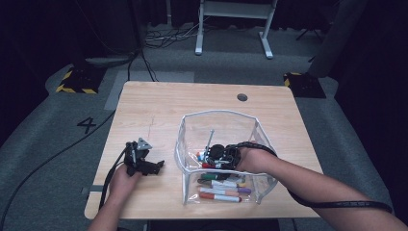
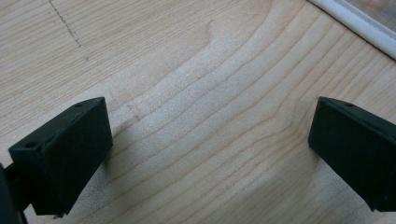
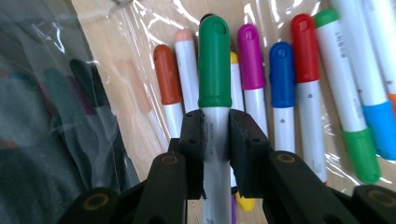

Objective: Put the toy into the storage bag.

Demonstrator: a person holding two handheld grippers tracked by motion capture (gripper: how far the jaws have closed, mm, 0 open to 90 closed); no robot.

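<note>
We see a green-capped marker [image 3: 214, 70] pinched tight between the two black jaws of the right gripper [image 3: 215, 154]. It hangs just above a row of other markers [image 3: 280, 74] that lie side by side in the clear plastic pouch [image 1: 190, 126]. The pouch stands open on the wooden table [image 1: 144, 110]. The left gripper [image 1: 144, 163] rests on the table beside the pouch, its jaws wide apart with nothing between them.

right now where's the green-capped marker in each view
high view: hard to single out, at the right hand-held gripper inside the clear pouch.
left gripper view: not in it.
right gripper view: green-capped marker centre, clamped between the jaws.
shared landmark: wooden table.
</note>
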